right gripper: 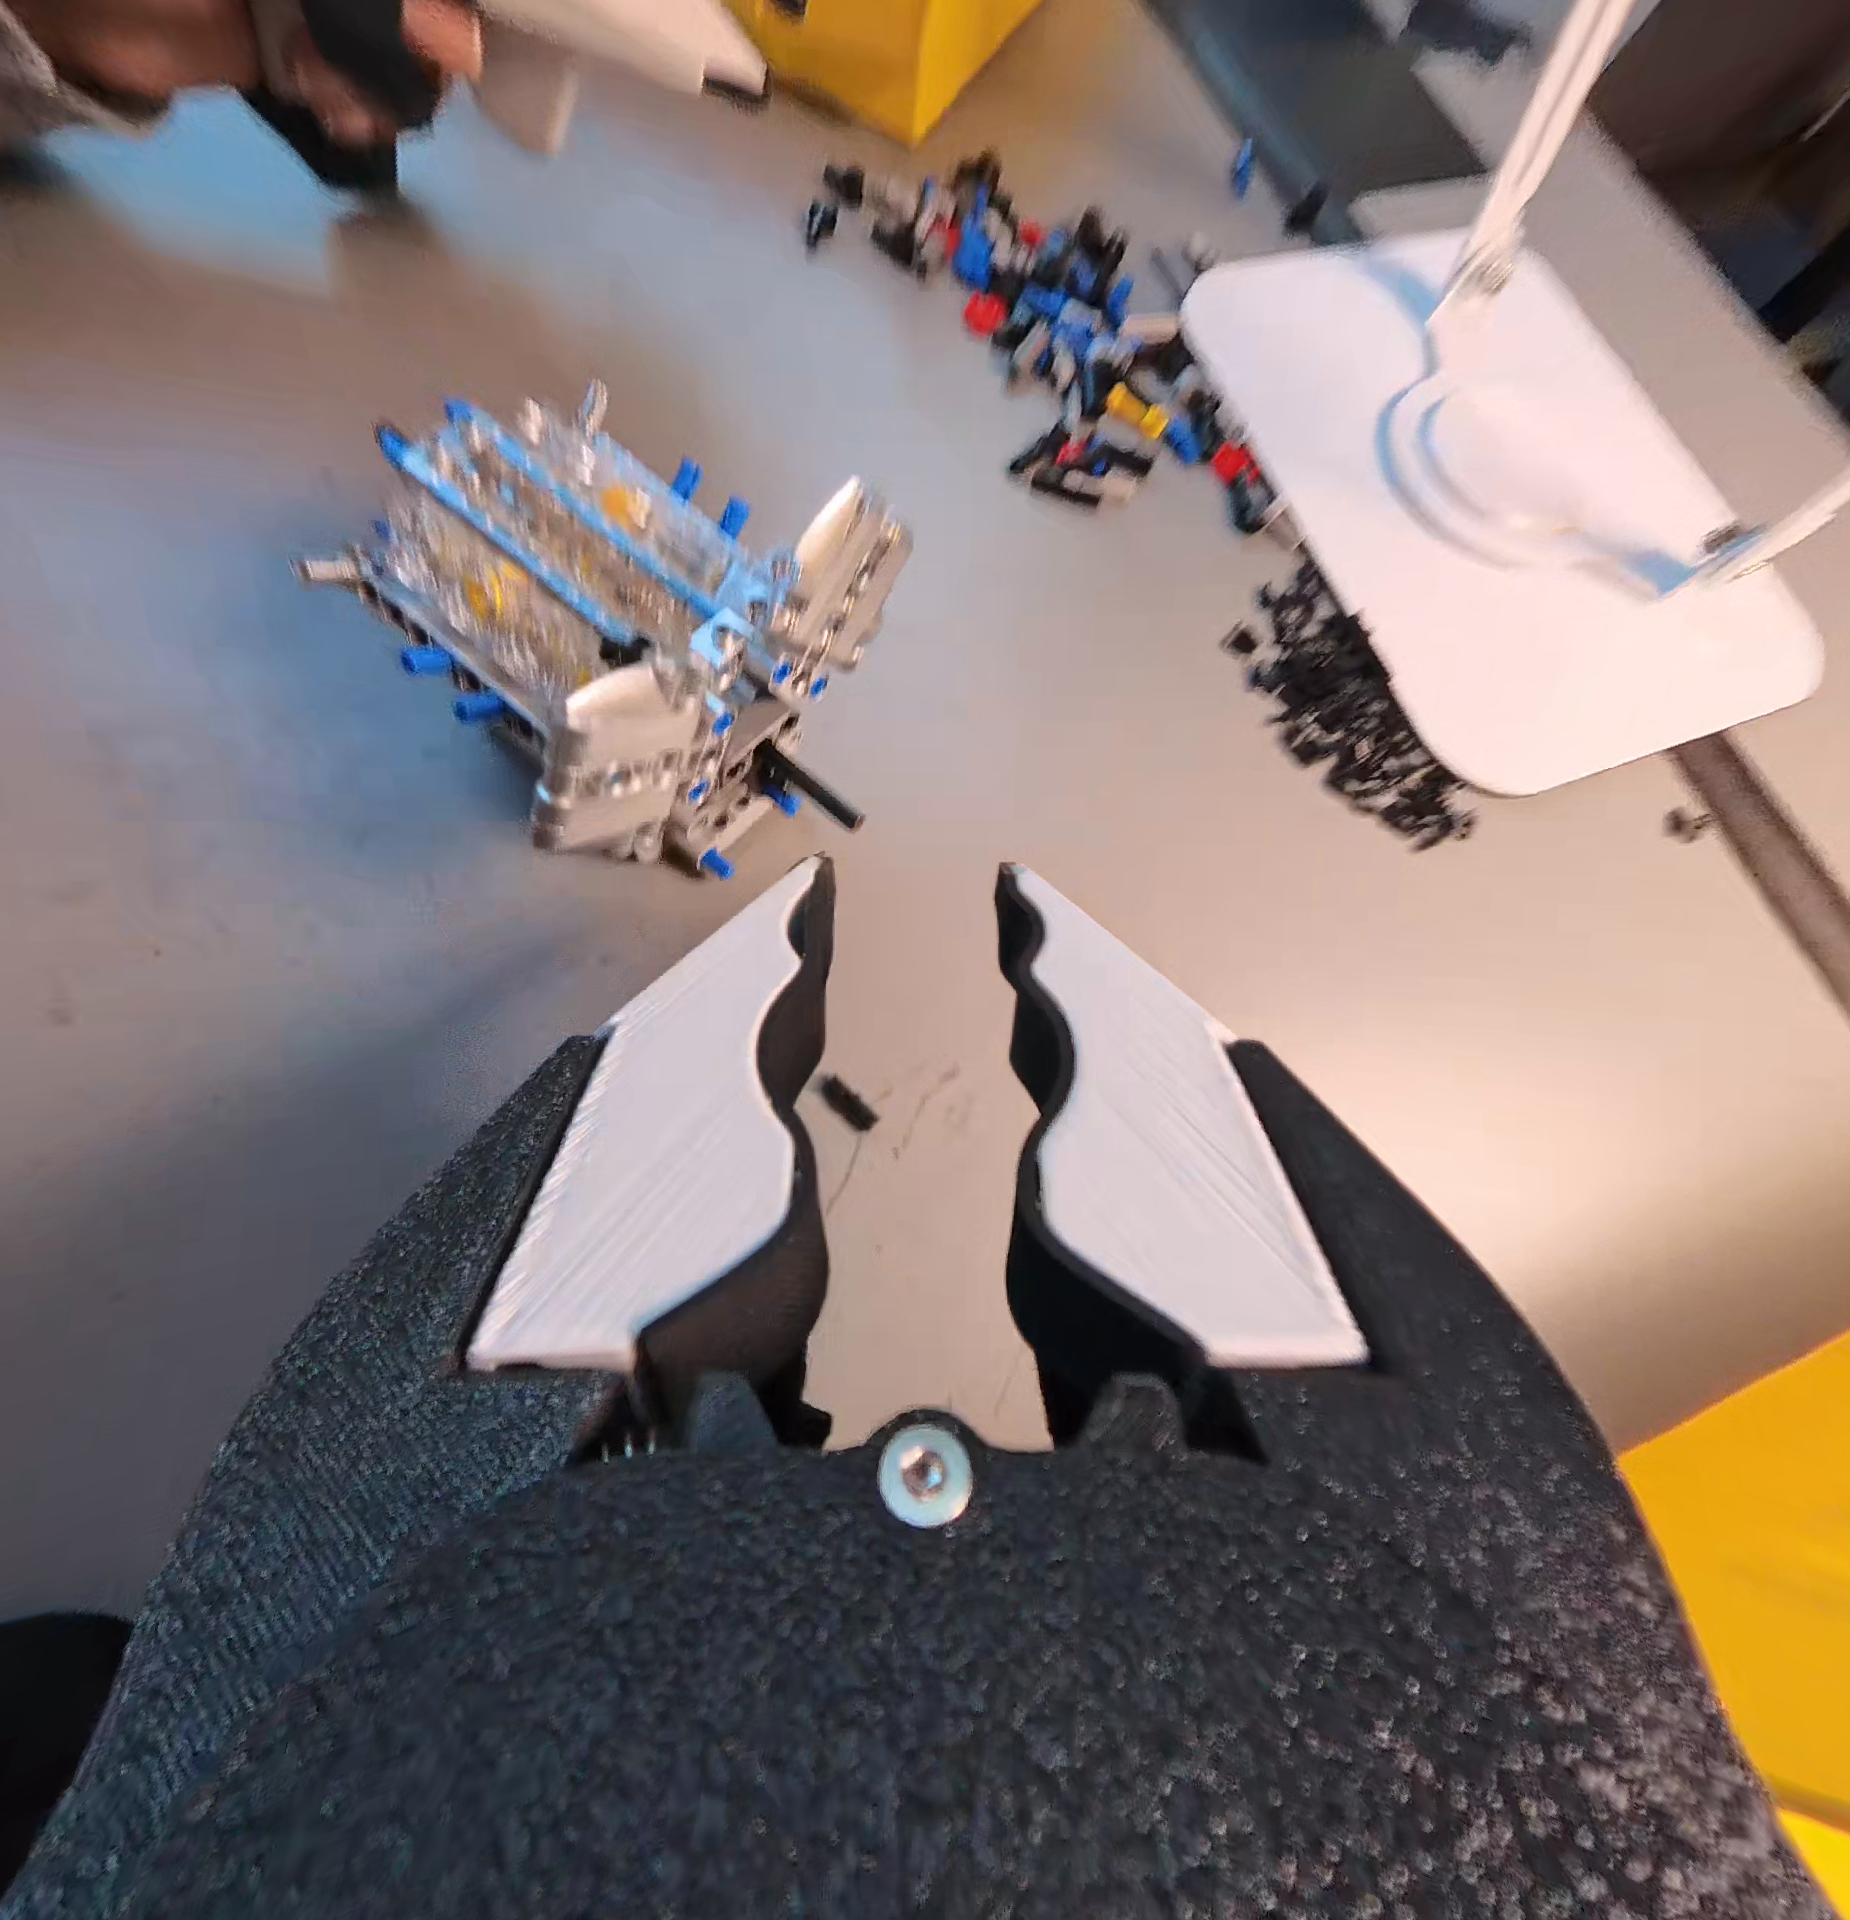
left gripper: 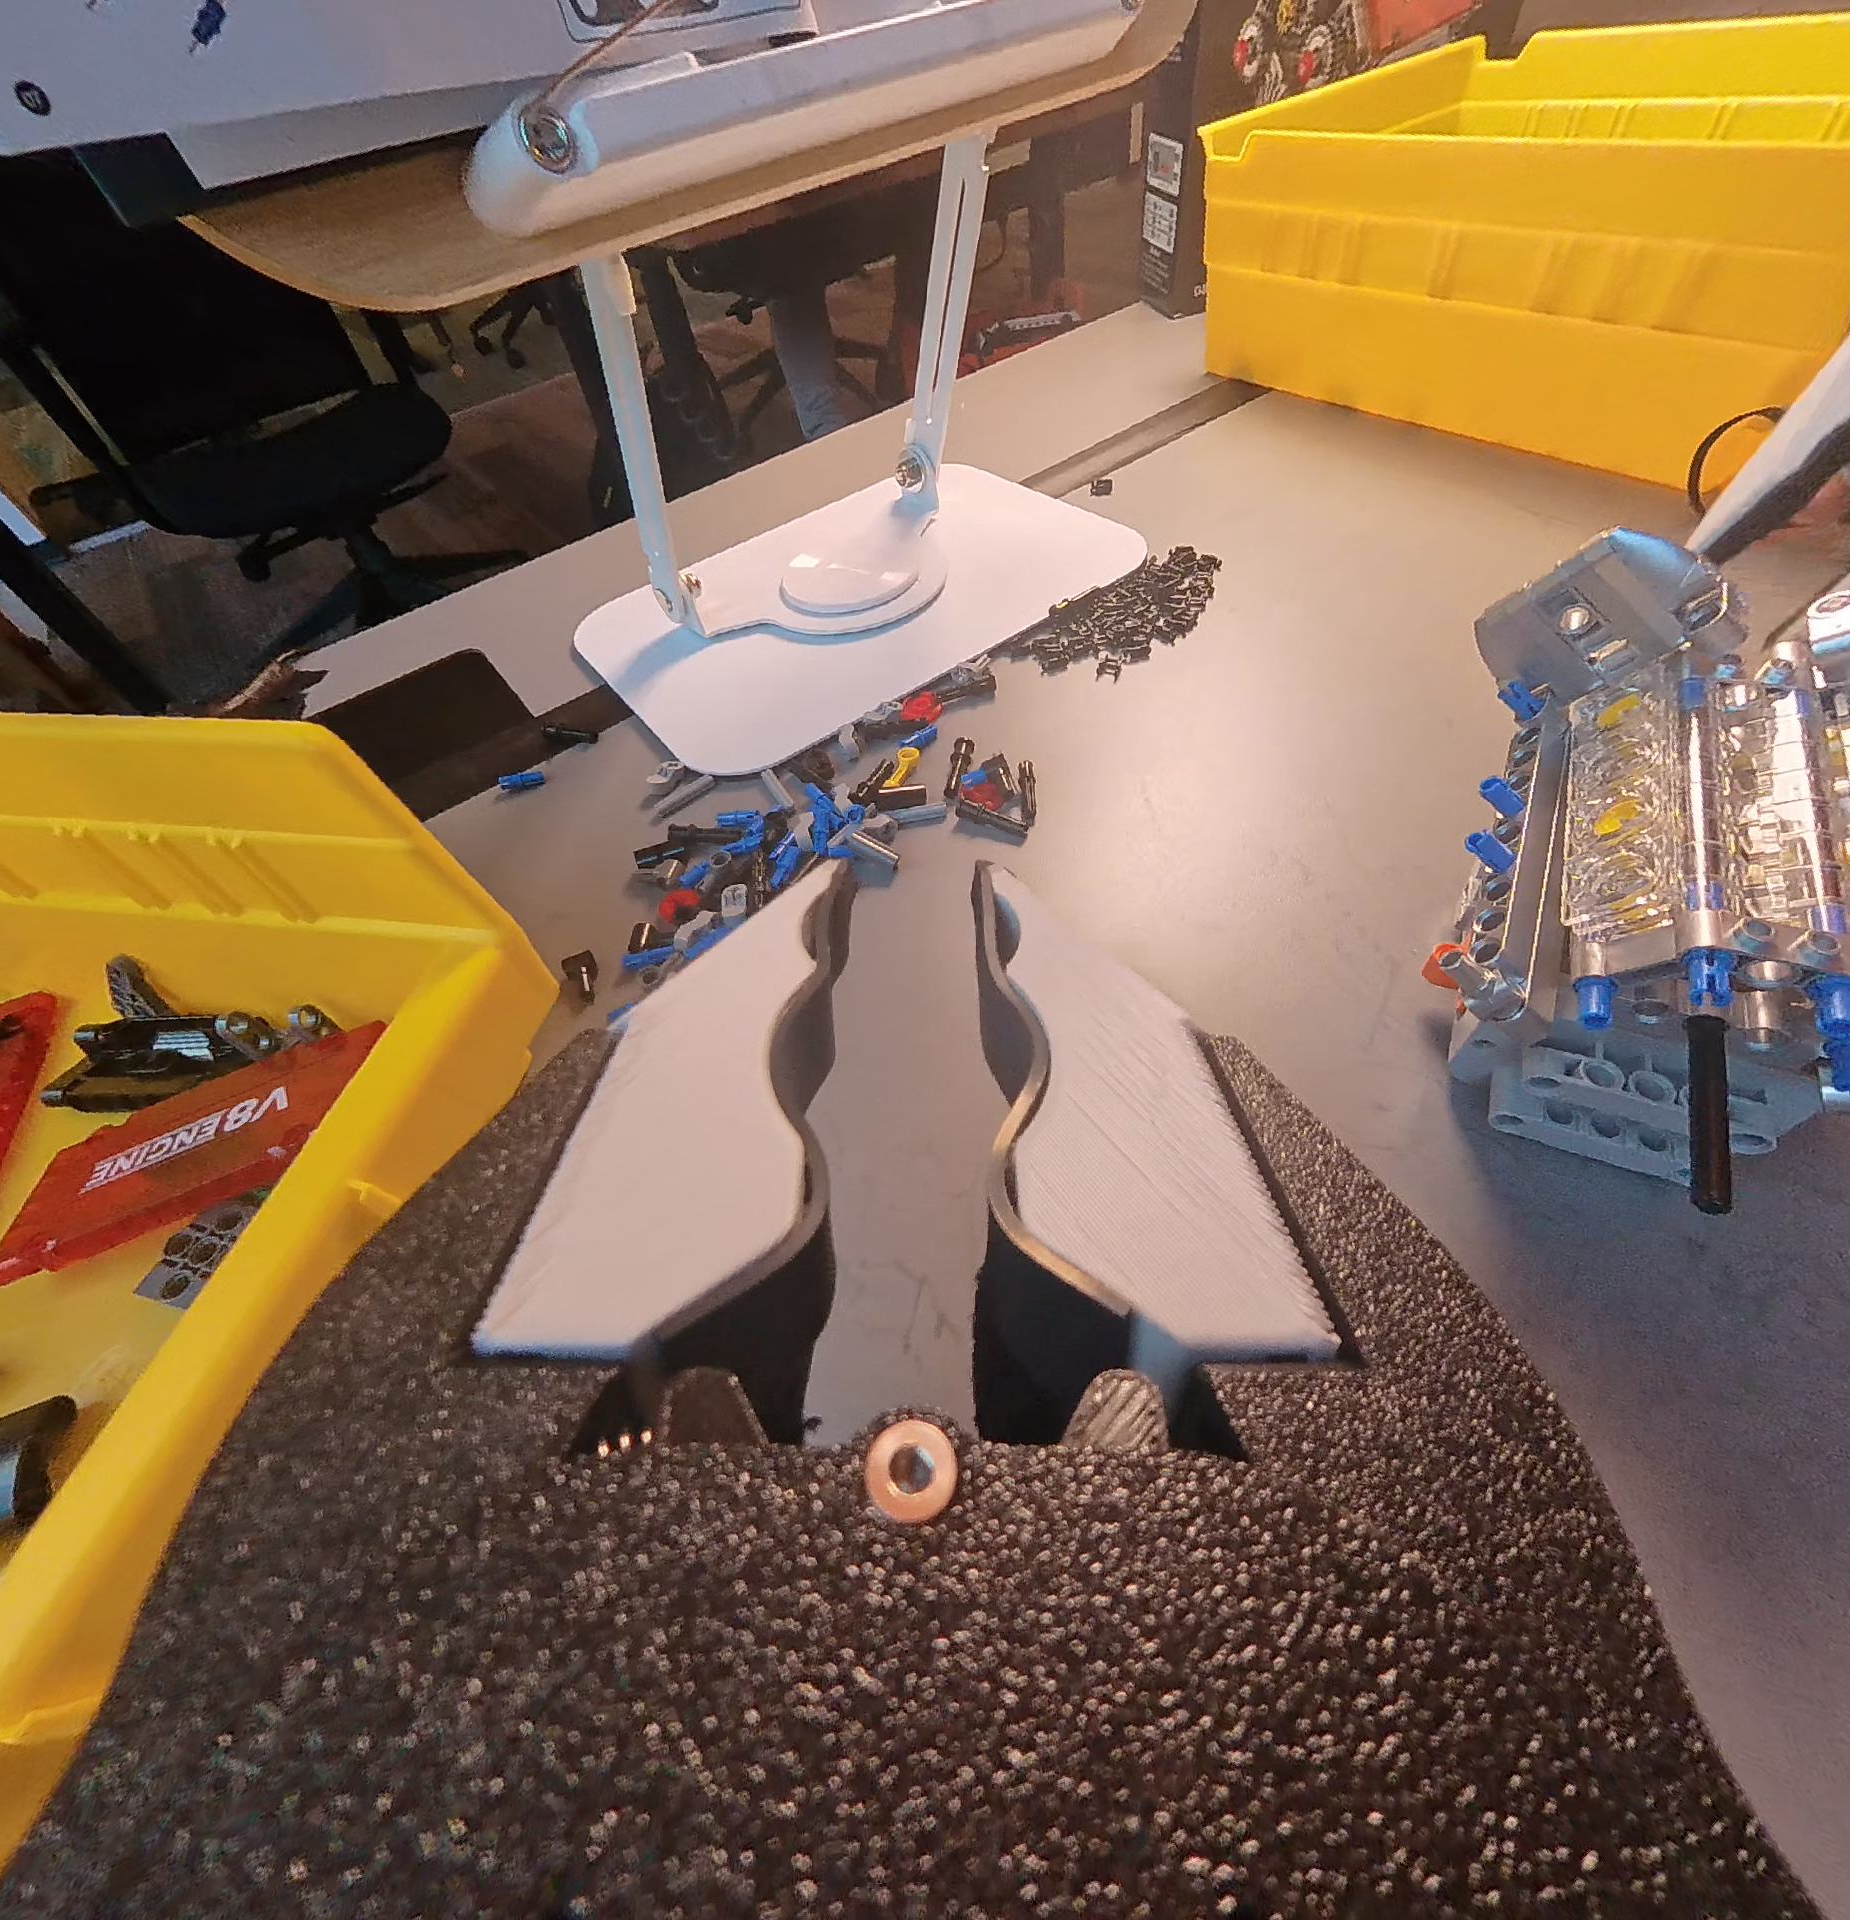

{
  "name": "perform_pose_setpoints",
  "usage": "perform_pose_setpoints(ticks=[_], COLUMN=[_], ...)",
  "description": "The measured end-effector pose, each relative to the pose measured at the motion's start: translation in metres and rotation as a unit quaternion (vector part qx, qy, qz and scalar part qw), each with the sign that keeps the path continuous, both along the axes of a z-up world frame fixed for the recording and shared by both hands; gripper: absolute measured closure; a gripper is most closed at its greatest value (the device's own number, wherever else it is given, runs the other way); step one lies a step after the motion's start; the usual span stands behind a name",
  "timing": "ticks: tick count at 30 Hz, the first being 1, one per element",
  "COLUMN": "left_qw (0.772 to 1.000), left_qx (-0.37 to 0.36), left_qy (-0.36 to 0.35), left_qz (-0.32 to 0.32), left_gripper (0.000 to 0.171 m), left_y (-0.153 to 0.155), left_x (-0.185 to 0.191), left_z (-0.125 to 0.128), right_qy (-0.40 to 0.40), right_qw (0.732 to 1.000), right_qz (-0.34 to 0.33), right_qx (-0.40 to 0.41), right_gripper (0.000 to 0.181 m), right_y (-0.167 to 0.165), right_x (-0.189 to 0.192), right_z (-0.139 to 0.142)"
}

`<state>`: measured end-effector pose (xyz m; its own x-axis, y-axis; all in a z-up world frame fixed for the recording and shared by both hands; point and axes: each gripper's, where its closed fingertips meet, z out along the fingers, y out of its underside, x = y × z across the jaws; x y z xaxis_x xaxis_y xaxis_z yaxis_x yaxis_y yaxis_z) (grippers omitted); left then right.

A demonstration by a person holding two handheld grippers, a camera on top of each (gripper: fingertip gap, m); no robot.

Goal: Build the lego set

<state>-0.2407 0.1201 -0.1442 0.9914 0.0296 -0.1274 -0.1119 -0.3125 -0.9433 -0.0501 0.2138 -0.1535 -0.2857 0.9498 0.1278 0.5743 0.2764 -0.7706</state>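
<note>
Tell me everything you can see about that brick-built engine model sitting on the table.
The engine model is a block of grey plastic beams with clear cylinder sections showing yellow parts inside, and blue pins sticking out along its sides. Silvery curved covers cap one end, a black axle pokes out of the other, and a small orange piece shows at a lower corner. It stands upright on the grey table, apart from the pile of loose pins. Neither the left gripper nor the right gripper touches it.

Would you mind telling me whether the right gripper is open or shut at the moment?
Open. The right gripper holds nothing; bare table shows between its two fingers, whose tips stand apart beside the brick engine model.
</note>
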Motion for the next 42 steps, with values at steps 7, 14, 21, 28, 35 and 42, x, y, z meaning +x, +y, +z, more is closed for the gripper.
perform_pose_setpoints(ticks=[7, 14, 21, 28, 35, 42], left_qw=[1.000, 1.000, 1.000, 0.999, 0.997, 0.996], left_qx=[0.012, 0.017, 0.014, 0.013, 0.004, -0.004], left_qy=[0.009, 0.015, 0.023, 0.035, 0.074, 0.088], left_qz=[-0.009, -0.009, -0.011, -0.011, 0.000, 0.025], left_gripper=[0.149, 0.148, 0.148, 0.148, 0.148, 0.148], left_y=[0.001, 0.001, 0.003, 0.006, 0.006, 0.005], left_x=[0.006, 0.011, 0.015, 0.018, 0.020, 0.013], left_z=[0.004, 0.008, 0.006, 0.003, -0.001, -0.004], right_qy=[0.213, 0.241, 0.134, -0.014, -0.070, -0.071], right_qw=[0.973, 0.932, 0.914, 0.937, 0.936, 0.942], right_qz=[-0.090, -0.251, -0.355, -0.346, -0.346, -0.328], right_qx=[0.007, 0.100, 0.141, 0.049, 0.010, -0.016], right_gripper=[0.128, 0.140, 0.158, 0.157, 0.160, 0.163], right_y=[0.037, 0.142, 0.268, 0.315, 0.346, 0.370], right_x=[0.005, 0.053, 0.075, 0.062, 0.043, 0.012], right_z=[0.100, 0.150, 0.122, 0.025, -0.018, -0.026])
